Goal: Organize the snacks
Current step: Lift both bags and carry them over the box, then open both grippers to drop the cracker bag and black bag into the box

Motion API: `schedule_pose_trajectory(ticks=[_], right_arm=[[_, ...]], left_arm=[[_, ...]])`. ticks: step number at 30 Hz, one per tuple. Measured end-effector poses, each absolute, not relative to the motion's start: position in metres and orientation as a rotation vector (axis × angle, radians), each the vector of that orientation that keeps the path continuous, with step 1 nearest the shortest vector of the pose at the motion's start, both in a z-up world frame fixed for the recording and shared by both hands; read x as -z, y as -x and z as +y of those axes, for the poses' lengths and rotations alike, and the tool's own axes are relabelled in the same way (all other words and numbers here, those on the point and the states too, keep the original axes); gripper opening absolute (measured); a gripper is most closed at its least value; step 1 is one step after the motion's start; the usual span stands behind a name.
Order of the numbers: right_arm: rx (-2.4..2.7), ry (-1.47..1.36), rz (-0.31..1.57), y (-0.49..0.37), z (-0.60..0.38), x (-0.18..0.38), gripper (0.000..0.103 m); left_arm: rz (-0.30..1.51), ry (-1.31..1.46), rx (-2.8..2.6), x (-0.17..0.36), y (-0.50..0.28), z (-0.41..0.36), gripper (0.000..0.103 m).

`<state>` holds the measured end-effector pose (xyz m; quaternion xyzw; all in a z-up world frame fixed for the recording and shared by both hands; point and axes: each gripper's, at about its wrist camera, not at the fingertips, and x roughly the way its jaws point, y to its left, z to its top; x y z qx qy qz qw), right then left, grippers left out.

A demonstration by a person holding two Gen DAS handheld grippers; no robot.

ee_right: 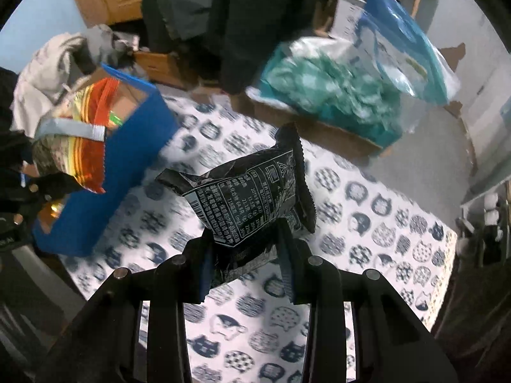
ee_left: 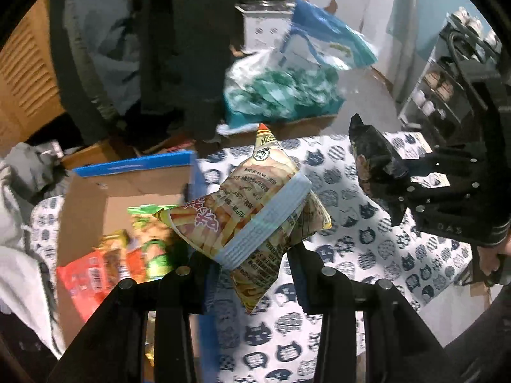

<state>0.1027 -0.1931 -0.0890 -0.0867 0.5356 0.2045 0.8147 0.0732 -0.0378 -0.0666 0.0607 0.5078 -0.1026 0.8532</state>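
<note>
My left gripper [ee_left: 252, 268] is shut on a beige snack bag printed with fries [ee_left: 252, 210], held in the air beside an open blue cardboard box [ee_left: 134, 191]. The box holds several snack packs, red, orange and green [ee_left: 127, 255]. My right gripper [ee_right: 246, 252] is shut on a black snack bag [ee_right: 252, 198] above the cat-print cloth [ee_right: 367, 239]. The right gripper with the black bag [ee_left: 370, 162] shows at the right of the left wrist view. The left gripper's bag [ee_right: 73, 146] and the blue box [ee_right: 127, 159] show at the left of the right wrist view.
A cardboard box with teal and blue plastic bags [ee_left: 287, 89] stands beyond the cloth's far edge. Grey and white clothes [ee_left: 19, 207] lie left of the blue box. A shelf rack [ee_left: 447, 79] stands at the right. Dark clothing [ee_left: 179, 48] hangs behind.
</note>
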Motion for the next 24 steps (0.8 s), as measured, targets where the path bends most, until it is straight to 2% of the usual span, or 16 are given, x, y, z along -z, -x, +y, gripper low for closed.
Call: schedule_pose_trajectory(ticks=[10, 24], right_arm=[[-0.566, 0.198, 1.09, -0.112, -0.129, 0.062, 0.033], [-0.682, 0.254, 1.078, -0.122, -0.042, 0.054, 0.033]], left_arm=[[1.058, -0.028, 0.101, 0.054, -0.071, 0.03, 0.04], [1.077, 0.05, -0.051, 0.071, -0.065, 0.102, 0.04]])
